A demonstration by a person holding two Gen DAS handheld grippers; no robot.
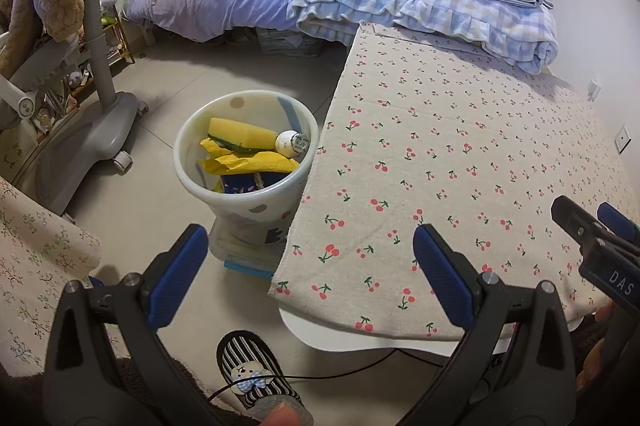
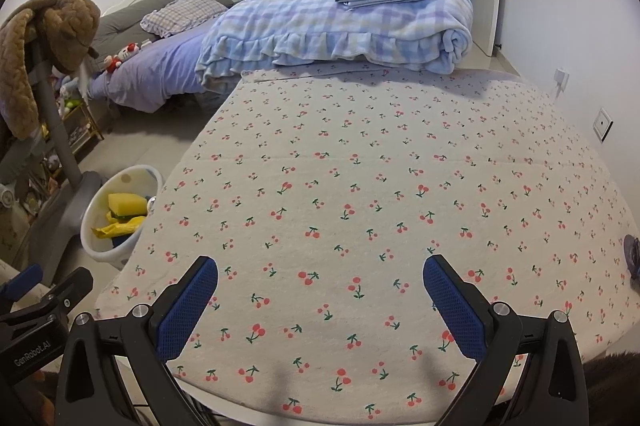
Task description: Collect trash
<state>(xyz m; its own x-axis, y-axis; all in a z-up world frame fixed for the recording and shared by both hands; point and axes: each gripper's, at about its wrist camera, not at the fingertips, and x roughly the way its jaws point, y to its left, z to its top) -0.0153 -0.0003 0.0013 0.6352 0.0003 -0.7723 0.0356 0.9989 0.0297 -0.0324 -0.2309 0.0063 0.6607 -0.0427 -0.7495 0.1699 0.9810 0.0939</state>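
Observation:
A white trash bin (image 1: 188, 162) stands on the floor at the table's left edge. It holds a yellow sponge (image 1: 240, 134), crumpled yellow paper (image 1: 256, 164), a small white bottle (image 1: 291, 143) and a blue packet (image 1: 244, 183). The bin also shows in the right wrist view (image 2: 92, 226). My left gripper (image 1: 310, 240) is open and empty, above the table's near left corner beside the bin. My right gripper (image 2: 320, 270) is open and empty over the cherry-print tablecloth (image 2: 360, 186). Its tip shows in the left wrist view (image 1: 592, 222).
A bed with a rolled plaid blanket (image 2: 340, 30) lies behind the table. A grey wheeled stand (image 1: 100, 122) draped with brown fabric stands left of the bin. A striped slipper (image 1: 252, 370) and a black cable lie on the floor under the table's front edge.

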